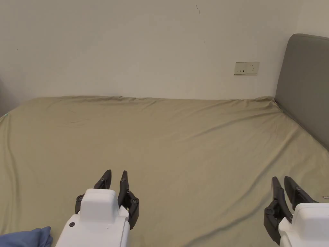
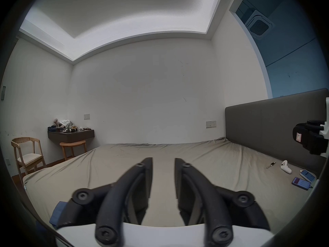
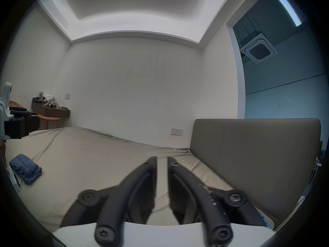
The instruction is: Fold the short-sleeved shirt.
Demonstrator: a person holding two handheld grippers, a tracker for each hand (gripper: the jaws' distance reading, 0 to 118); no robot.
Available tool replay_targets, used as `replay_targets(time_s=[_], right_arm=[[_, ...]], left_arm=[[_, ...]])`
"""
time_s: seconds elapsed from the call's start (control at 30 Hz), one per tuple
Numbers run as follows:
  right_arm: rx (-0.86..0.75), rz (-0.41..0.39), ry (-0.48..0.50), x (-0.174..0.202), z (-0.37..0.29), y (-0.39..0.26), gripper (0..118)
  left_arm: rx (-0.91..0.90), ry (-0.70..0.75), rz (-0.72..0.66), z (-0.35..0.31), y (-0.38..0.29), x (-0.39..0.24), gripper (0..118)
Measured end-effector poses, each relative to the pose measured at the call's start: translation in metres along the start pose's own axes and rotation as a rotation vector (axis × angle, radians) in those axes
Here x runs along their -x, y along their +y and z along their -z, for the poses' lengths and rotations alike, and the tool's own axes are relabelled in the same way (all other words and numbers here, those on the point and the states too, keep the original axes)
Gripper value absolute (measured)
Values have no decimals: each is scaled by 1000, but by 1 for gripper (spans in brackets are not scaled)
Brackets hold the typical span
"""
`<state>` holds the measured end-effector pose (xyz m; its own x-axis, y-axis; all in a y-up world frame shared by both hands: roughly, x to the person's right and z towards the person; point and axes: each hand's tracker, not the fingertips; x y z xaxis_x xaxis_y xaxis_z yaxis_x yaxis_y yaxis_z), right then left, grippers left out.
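Note:
A crumpled blue shirt lies bunched at the near left corner of the bed, which is covered by an olive sheet. The right gripper view has the blue shirt at far left, and in the left gripper view a bit of the blue shirt peeks out beside the jaws. My left gripper hovers over the sheet just right of the shirt, open and holding nothing. My right gripper hangs over the bed's near right part, jaws slightly apart and holding nothing.
A grey padded headboard bounds the bed on the right, and a white wall with a socket runs behind. Near the headboard lie a white controller and two phones. Beyond the bed's left end stand a wooden chair and a cluttered shelf.

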<state>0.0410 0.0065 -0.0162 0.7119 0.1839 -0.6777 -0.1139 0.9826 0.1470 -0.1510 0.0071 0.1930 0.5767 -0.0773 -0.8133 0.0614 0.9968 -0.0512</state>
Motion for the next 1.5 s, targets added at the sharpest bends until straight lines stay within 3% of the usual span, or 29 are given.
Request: replay_targets(time_s=[0.03, 0.07, 0.13, 0.17, 0.27, 0.87, 1.03, 1.13, 1.27, 1.37, 1.5], right_arm=[[-3, 2, -1, 0, 0, 0, 48], [-5, 4, -2, 0, 0, 0, 72], [-8, 9, 2, 0, -1, 0, 104], [-8, 9, -1, 1, -1, 0, 117], [-25, 4, -6, 2, -3, 0, 118], [16, 32, 22, 2, -1, -3, 118], [69, 119, 126, -2, 2, -4, 118], [83, 153, 53, 0, 2, 2, 118], [167, 225, 28, -5, 5, 16, 118], [262, 277, 36, -11, 6, 26, 118], [241, 264, 77, -20, 6, 27, 118]], left_arm=[[0, 0, -3, 0, 0, 0, 33], [1, -4, -8, 0, 0, 1, 34], [0, -3, -14, -1, 0, 1, 38], [0, -1, -16, -1, 0, 1, 56], [1, -2, -28, 0, -1, 3, 118], [-3, 3, -42, -4, -6, 2, 118], [2, 6, -40, -2, -4, 1, 118], [2, 8, -43, -1, -4, 3, 118], [4, 11, -46, 1, -3, 4, 118], [6, 13, -38, 1, -2, 3, 118], [3, 10, -33, 1, -2, 2, 118]])
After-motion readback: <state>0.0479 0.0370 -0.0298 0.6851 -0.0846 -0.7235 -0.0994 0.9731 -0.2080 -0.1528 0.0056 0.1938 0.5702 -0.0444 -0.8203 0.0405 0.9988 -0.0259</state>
